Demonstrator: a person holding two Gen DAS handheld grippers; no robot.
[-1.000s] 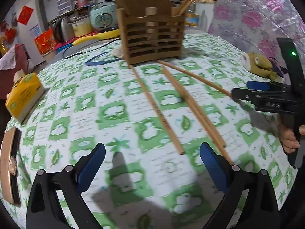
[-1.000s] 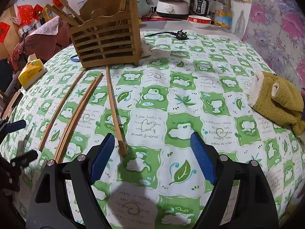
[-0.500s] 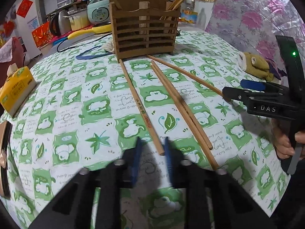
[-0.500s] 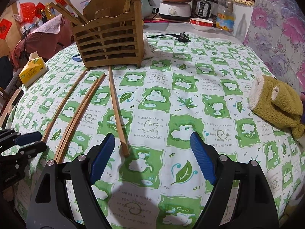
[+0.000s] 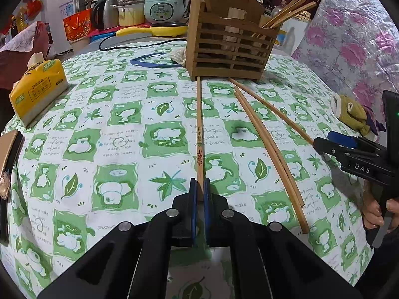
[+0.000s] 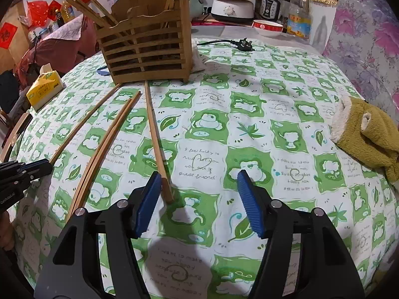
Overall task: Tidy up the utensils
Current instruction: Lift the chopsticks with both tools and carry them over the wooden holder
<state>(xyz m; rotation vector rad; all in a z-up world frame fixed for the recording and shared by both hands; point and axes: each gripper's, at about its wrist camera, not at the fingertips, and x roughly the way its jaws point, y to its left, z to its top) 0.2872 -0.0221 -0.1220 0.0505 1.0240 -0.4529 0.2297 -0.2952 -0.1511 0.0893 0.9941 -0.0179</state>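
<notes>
four chopsticks lie loose on the tabletop in front of the rack, all with their long axes running from the rack toward me. my left hand-held gripper is pressed together on the near end of the printed stick; that stick runs straight ahead along the line of the fingers, its far tip touching or nearly touching the rack's base, its near end between the blue pads. so the left side already has its stick, and i judge the lift must follow that axis up and over the rack's front wall.

my right hand-held gripper hovers over the plain stick on its side. its jaws are closing, and the stick's near end sits inside the gap, just beside the left pad, well off centre and not yet pinched from what i can see. the stick slants slightly away to the left toward the rack. i'd say the closing should drag it to the middle rather than miss it.

a pair of sticks lies between the two grippers, untouched, roughly equally near to both.
</notes>
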